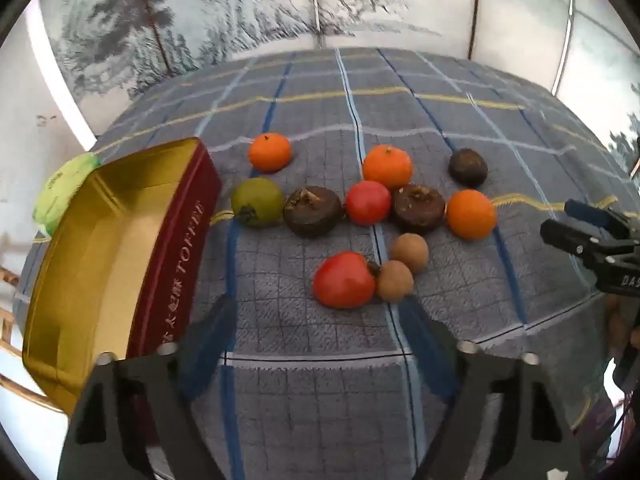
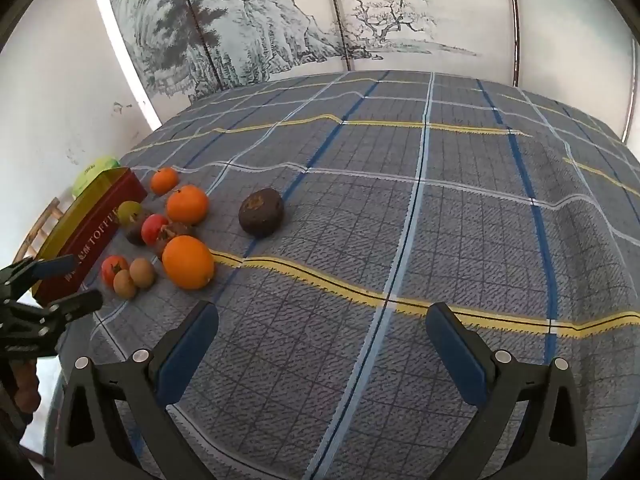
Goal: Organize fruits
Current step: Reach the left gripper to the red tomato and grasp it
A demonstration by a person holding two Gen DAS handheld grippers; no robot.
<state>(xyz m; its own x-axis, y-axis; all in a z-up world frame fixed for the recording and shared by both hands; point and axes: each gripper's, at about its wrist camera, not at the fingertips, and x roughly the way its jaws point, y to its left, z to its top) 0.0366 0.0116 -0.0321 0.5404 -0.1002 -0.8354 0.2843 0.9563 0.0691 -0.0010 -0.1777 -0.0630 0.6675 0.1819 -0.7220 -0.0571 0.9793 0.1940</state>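
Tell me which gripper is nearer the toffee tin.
Left. The left gripper hangs open beside the toffee tin; the right gripper sits open past the fruit cluster.

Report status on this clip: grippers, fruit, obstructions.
Left gripper open, empty; right gripper open, empty. Fruits loose on cloth, tin empty. Nothing in the way.

You're in a home-like room, living or sitting area. Table draped in a plaid cloth (image 2: pixel 400 208), grey with blue and yellow stripes. Behind it, a folding screen (image 2: pixel 260 28) painted with ink mountains and bare trees. Plain white wall (image 2: pixel 60 120) at left. Wooden chair back (image 2: pixel 40 224) beside the table.
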